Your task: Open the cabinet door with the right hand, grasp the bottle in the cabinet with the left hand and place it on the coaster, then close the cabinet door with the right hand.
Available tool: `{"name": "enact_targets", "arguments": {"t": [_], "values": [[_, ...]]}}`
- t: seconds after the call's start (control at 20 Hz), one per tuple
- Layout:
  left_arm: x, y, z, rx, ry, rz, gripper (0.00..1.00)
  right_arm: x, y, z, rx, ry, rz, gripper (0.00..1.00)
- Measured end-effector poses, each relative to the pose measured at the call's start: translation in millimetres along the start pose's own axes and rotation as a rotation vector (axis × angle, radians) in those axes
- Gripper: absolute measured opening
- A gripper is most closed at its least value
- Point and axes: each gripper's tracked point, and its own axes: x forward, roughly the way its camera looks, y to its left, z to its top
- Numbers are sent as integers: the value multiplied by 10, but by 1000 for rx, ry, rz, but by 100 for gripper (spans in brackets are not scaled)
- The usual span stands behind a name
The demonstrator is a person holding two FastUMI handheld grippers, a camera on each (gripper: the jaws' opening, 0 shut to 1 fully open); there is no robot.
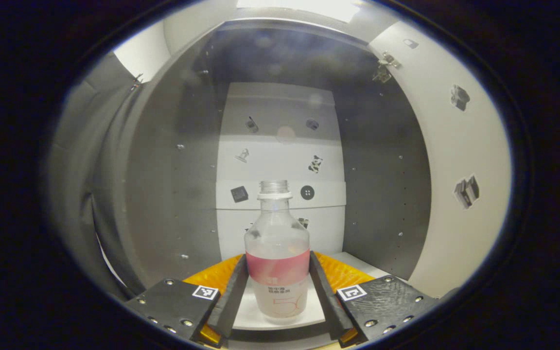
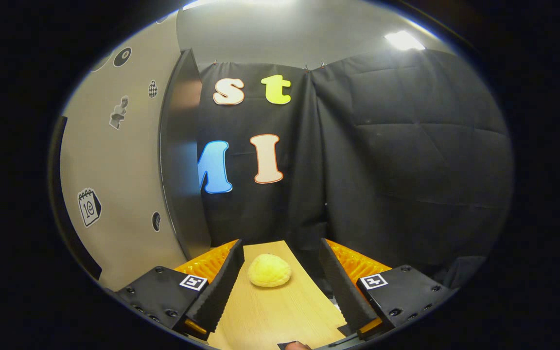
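Inside cabinet [image 1: 387, 194], left tongs [image 1: 278, 291] clasp pink-labelled bottle [image 1: 277, 253] marked "50"; right tongs [image 2: 280, 277] wide.

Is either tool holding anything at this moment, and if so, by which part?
The left tool has its fingers on both sides of the bottle at the labelled lower body, apparently gripping it inside the cabinet. The right tool is open, holding nothing.
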Motion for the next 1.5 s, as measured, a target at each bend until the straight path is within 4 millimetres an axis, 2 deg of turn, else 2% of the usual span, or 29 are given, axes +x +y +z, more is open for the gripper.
{"name": "enact_targets", "arguments": {"t": [0.05,0.1,0.15,0.2,0.35,0.4,0.45,0.55,0.75,0.8,1.0,1.15,1.45,1.5], "values": [[-92,40,33,-3,-4,10,73,-5,7,16,0,-4,12,98],[-185,84,50,-3,-6,20,73,8,26,28,1,-6,24,93],[-276,130,78,-3,-10,31,76,15,40,32,1,-8,37,93],[-373,178,90,-2,-10,45,71,22,66,38,2,-9,50,93],[-675,352,140,2,-13,92,71,25,136,60,3,-14,95,93],[-781,418,148,2,-14,111,76,28,158,60,2,-16,110,93],[-878,489,157,3,-13,127,70,15,179,66,-1,-17,125,93],[-1078,595,143,5,-6,157,73,1,225,75,-5,-20,155,93],[-1457,764,111,6,-1,209,71,-20,274,32,-13,-14,200,93],[-1517,791,70,10,5,222,71,-22,284,5,-14,-8,209,98],[-1863,839,-68,4,16,254,71,-65,289,-73,-10,7,240,98],[-2046,833,-212,-10,19,271,71,-92,258,-116,-4,15,251,98],[-2421,847,-637,-51,49,306,71,-134,185,-231,-18,36,267,98],[-2479,859,-726,-59,55,312,71,-130,166,-242,-21,37,267,93]]}}
